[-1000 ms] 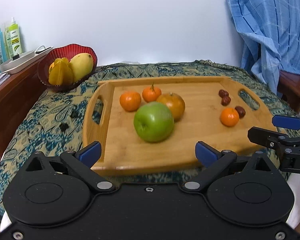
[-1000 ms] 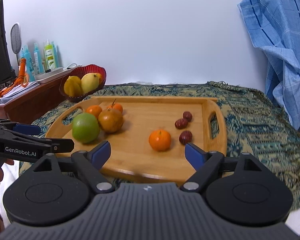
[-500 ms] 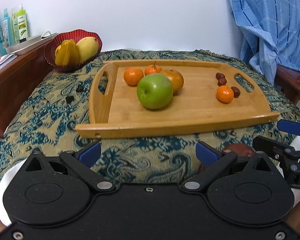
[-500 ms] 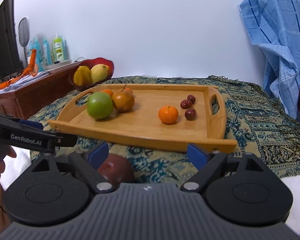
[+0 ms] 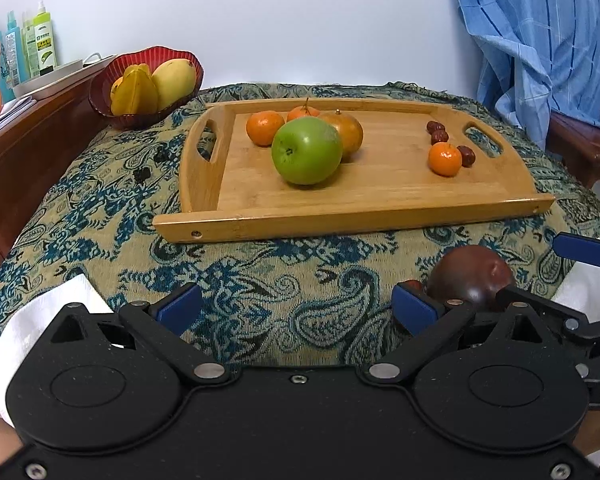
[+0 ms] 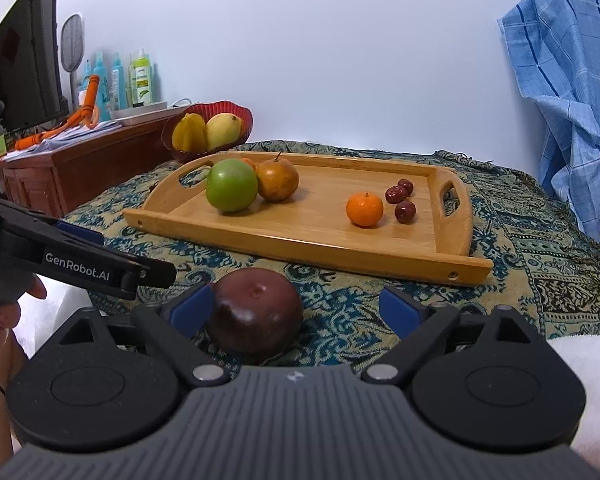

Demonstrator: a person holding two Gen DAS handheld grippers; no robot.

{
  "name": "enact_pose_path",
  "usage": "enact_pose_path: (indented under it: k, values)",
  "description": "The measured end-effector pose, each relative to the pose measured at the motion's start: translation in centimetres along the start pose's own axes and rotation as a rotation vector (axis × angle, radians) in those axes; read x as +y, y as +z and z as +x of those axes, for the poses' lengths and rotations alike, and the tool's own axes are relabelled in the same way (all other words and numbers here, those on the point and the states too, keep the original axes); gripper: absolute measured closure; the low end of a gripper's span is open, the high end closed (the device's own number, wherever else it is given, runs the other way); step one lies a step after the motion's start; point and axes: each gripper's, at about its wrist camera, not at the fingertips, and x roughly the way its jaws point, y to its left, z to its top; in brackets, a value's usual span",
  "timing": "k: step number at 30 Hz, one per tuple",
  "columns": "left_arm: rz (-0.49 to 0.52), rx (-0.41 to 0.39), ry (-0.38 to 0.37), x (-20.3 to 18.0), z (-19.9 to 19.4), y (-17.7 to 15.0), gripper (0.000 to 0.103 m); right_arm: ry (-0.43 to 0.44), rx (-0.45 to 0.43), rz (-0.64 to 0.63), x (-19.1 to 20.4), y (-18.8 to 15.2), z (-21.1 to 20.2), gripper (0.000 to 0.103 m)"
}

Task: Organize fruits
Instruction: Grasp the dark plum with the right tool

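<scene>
wooden tray on patterned cloth: held green apple, brown fruit, oranges, red dates. dark red fruit lay on cloth before tray, between right gripper fingers, against the left one; jaws wide, nothing clamped. left gripper spread wide, empty.

Both tools hang low at the bed's near edge, jaws spread wide: the left tool to the left, the right tool beside it.
</scene>
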Motion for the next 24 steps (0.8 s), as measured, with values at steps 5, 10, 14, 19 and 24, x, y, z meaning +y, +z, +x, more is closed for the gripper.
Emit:
enact_pose_path:
  k: [5, 10, 14, 19, 24]
  values:
    - [0.003, 0.006, 0.004, 0.0, 0.1, -0.2, 0.001, -0.015, -0.012, -0.056, 0.9, -0.4, -0.1, 0.006]
    - [-0.003, 0.012, 0.003, 0.1, 0.2, -0.4, 0.001, -0.005, -0.007, -0.094, 1.6, -0.7, 0.0, 0.006]
    - [-0.004, 0.013, 0.004, 0.2, 0.2, -0.5, 0.001, 0.017, 0.004, -0.096, 1.9, -0.7, 0.2, 0.007]
    - [-0.007, 0.014, 0.004, 0.3, 0.2, -0.5, 0.001, 0.044, 0.021, -0.102, 2.4, -0.8, 0.8, 0.012]
    - [-0.01, 0.012, 0.001, 0.3, 0.2, -0.5, 0.001, 0.056, 0.032, -0.111, 3.0, -0.9, 1.3, 0.02]
